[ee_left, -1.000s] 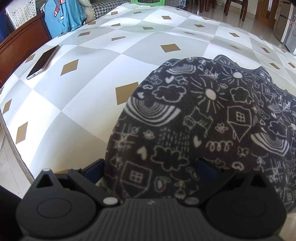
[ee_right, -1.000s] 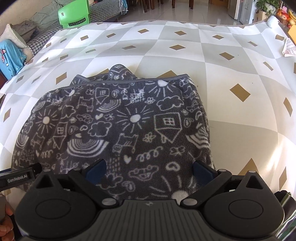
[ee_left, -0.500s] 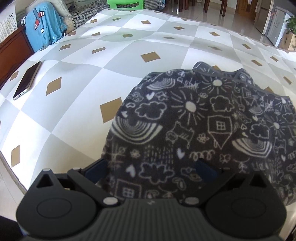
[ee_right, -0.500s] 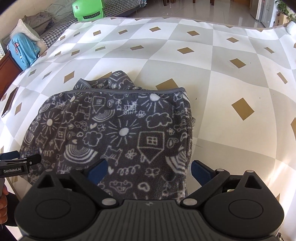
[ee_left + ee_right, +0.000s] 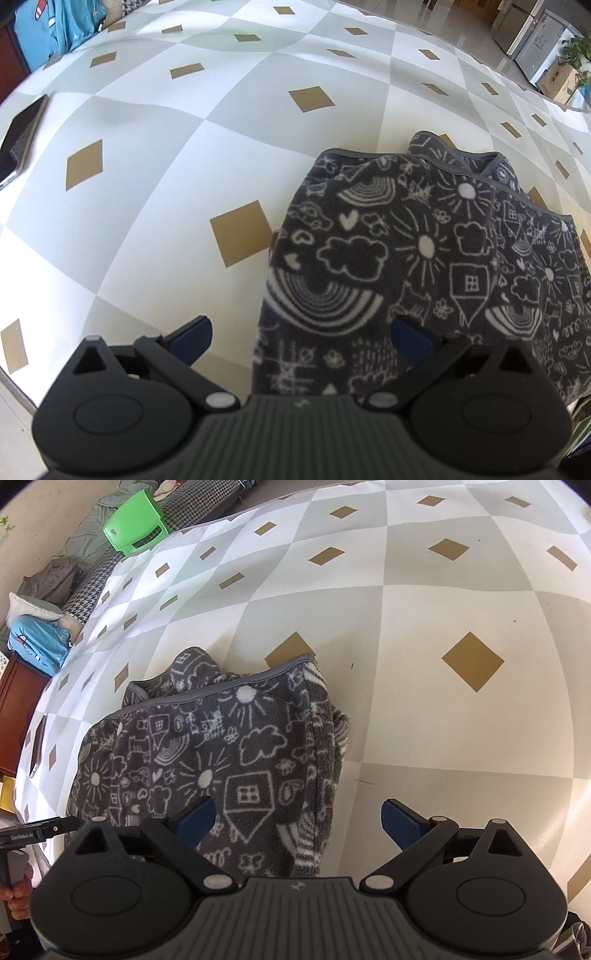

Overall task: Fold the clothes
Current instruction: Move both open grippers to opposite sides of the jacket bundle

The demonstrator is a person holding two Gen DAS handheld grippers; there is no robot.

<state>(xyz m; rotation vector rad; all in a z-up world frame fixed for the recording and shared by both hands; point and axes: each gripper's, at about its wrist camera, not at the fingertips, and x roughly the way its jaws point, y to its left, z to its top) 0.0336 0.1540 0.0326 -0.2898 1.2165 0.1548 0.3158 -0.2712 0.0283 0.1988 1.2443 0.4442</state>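
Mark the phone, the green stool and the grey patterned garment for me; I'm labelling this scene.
phone point(image 5: 20, 136): left wrist view, on its dark screen.
green stool point(image 5: 135, 524): right wrist view, on its seat.
grey patterned garment point(image 5: 221, 753): right wrist view, on its top folded layer.

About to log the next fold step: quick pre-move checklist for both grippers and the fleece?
1. Left hand-held gripper open, holding nothing: ok.
2. Right hand-held gripper open, holding nothing: ok.
3. Grey fleece garment lying on the checked tablecloth, already doubled over: ok.
4. Far hem edges aligned: not ok, an under layer pokes out past the top hem.
5. Phone apart from the garment: ok.
6. Near edge of the garment: cannot tell, hidden by the gripper bodies.
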